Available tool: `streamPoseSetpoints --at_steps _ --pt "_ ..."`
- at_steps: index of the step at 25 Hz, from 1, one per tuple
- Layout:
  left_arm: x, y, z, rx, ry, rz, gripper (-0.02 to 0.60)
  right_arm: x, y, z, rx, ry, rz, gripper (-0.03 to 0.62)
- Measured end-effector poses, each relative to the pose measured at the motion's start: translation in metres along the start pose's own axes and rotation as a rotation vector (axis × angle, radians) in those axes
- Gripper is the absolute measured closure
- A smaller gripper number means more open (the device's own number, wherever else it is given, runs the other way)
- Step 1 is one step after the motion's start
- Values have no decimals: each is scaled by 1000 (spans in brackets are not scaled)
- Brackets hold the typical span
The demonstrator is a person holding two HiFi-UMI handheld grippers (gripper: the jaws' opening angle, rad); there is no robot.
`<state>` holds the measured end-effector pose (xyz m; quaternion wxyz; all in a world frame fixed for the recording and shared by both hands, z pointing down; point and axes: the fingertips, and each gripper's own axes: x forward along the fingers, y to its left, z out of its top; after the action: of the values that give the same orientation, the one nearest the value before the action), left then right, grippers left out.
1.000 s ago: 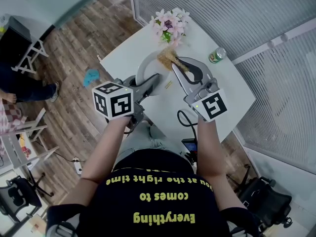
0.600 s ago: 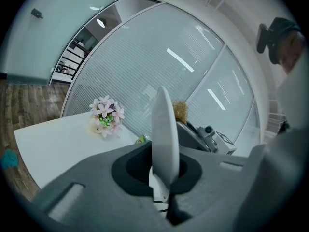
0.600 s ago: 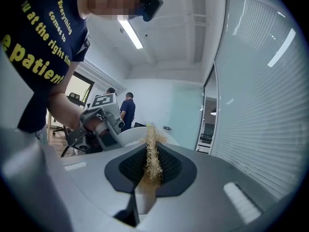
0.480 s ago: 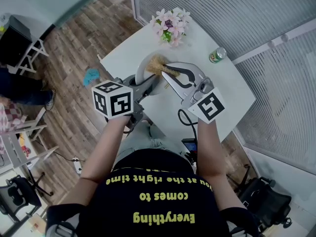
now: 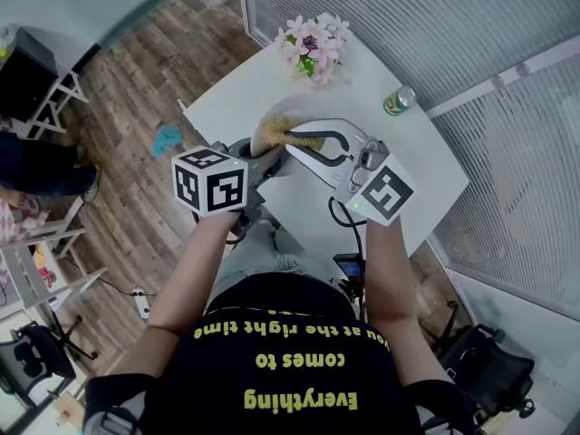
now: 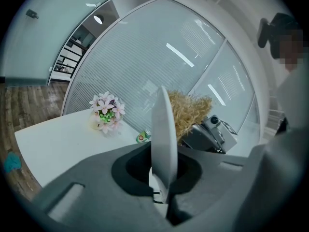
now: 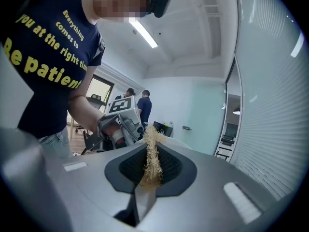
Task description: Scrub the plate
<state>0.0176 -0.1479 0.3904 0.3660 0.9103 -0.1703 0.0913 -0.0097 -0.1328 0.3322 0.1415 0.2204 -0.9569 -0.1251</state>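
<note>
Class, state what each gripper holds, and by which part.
Left gripper: the white plate, clamped at its rim, edge-on. Right gripper: the straw-coloured scrubber, pinched by its near end.

We are looking down on a wooden floor [image 5: 136, 80] filling the upper left, a white tabletop [image 5: 421, 166] at centre, and slatted glass walls [image 5: 426, 16] spanning the upper right. A black office chair [image 5: 485, 365] is sitting lower right. A ceiling strip light [image 7: 143, 33] is glowing in the right gripper view.

Over the table [image 5: 231, 98], plate [image 6: 164, 139] on edge, scrubber [image 6: 190, 112] against its right face, flowers [image 5: 311, 48] and can [image 5: 399, 101] beyond.
</note>
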Motion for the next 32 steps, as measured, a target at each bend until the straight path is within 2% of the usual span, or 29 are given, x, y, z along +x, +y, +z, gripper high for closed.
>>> streamPoseSetpoints --at_steps 6,11,19,23,32 --pt "2 2 -2 2 10 5 571 7 10 3 4 11 62 560" --pt "2 3 -3 -2 11 3 571 8 8 2 -14 28 46 560" --pt "0 -1 -2 3 3 -3 571 4 2 6 17 -19 -10 559" --pt "0 -2 0 6 -1 -5 571 1 -10 18 62 -122 -68 559" --pt "-6 -3 11 0 -44 -9 571 -15 -34 -2 94 -78 -201 559"
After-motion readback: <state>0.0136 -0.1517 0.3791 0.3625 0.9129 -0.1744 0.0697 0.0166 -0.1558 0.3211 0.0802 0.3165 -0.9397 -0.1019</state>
